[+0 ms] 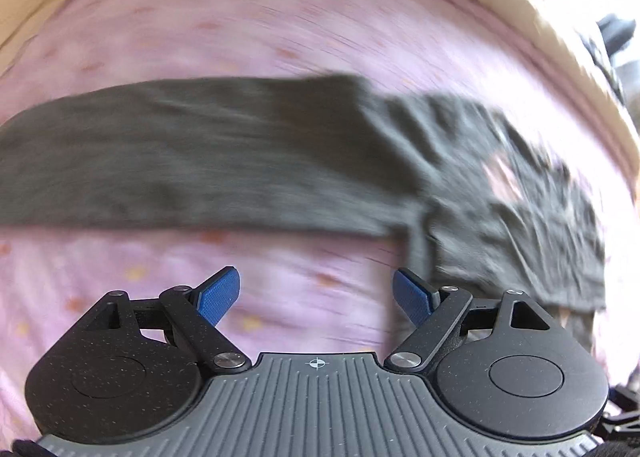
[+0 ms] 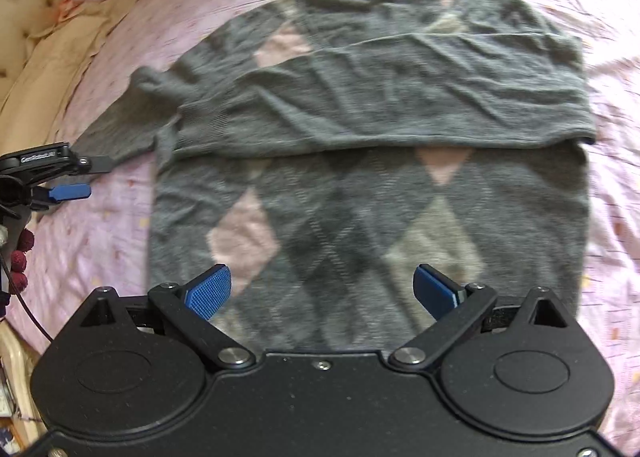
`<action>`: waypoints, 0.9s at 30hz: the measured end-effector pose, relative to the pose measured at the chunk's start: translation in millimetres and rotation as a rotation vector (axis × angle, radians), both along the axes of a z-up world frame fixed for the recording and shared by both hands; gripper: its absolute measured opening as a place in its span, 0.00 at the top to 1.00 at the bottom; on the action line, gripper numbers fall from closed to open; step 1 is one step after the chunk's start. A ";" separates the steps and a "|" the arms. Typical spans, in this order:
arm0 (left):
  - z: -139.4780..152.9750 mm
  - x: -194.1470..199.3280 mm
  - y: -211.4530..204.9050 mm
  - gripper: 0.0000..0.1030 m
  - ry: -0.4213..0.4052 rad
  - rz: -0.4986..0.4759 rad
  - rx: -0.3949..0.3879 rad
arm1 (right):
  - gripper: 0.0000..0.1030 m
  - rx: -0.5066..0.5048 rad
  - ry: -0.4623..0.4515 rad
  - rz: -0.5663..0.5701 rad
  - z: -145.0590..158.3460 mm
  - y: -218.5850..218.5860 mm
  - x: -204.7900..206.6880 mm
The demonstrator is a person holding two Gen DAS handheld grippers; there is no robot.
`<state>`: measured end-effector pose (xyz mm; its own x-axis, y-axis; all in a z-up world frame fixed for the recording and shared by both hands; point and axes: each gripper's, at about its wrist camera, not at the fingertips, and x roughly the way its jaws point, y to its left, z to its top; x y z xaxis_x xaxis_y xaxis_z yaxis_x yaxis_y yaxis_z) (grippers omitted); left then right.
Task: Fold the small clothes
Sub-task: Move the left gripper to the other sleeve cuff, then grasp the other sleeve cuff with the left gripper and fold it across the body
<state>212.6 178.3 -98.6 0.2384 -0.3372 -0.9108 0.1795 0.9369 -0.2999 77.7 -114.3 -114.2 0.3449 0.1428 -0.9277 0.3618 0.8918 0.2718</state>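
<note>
One grey argyle sweater (image 2: 360, 105) is lying on one pink bedsheet (image 2: 120, 241), its body spreading ahead of the right gripper (image 2: 322, 289) and one sleeve (image 1: 192, 153) stretching ahead of the left gripper (image 1: 316, 293), both standing wide with nothing between their jaws.

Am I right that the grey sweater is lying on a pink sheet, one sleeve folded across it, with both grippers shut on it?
Not quite. The right wrist view shows the right gripper open above the sweater; the left gripper is open too. The rest holds.
</note>
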 end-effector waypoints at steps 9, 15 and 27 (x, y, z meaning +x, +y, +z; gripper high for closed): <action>-11.8 25.8 132.6 0.18 -0.028 0.287 -0.034 | 0.03 0.030 -0.002 0.081 -3.1 37.0 18.9; -36.3 41.9 169.0 0.18 -0.010 0.388 -0.121 | 0.03 0.036 0.013 0.118 -5.7 52.7 30.8; -52.5 63.2 194.2 0.04 -0.049 0.487 -0.305 | 0.03 0.028 0.021 0.221 -5.1 74.6 59.2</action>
